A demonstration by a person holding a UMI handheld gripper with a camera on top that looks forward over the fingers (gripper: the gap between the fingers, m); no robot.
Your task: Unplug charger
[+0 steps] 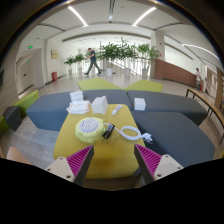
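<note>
The tool [110, 165] was held above the near end of a yellow table [112, 150], its two fingers spread well apart with nothing between them; the magenta pads [147, 162] on their inner faces were clear of every object. Just ahead of the fingers, near the middle of the table, lay a small black charger [108, 131], with a coiled white cable [130, 132] beside it on the right; whether the two were joined could not be told. To the left of the charger sat a round, pale green and white roll-like item [88, 128]. Further along the table stood white boxes [99, 104] and a stack of white items [78, 103]. Blue-grey sofa sections [170, 110] flanked the table on both sides, one on the right carrying a white box [139, 103]. Beyond lay an open hall with potted plants [125, 50], where a person [93, 60] was walking, under long ceiling lights [76, 15].
</note>
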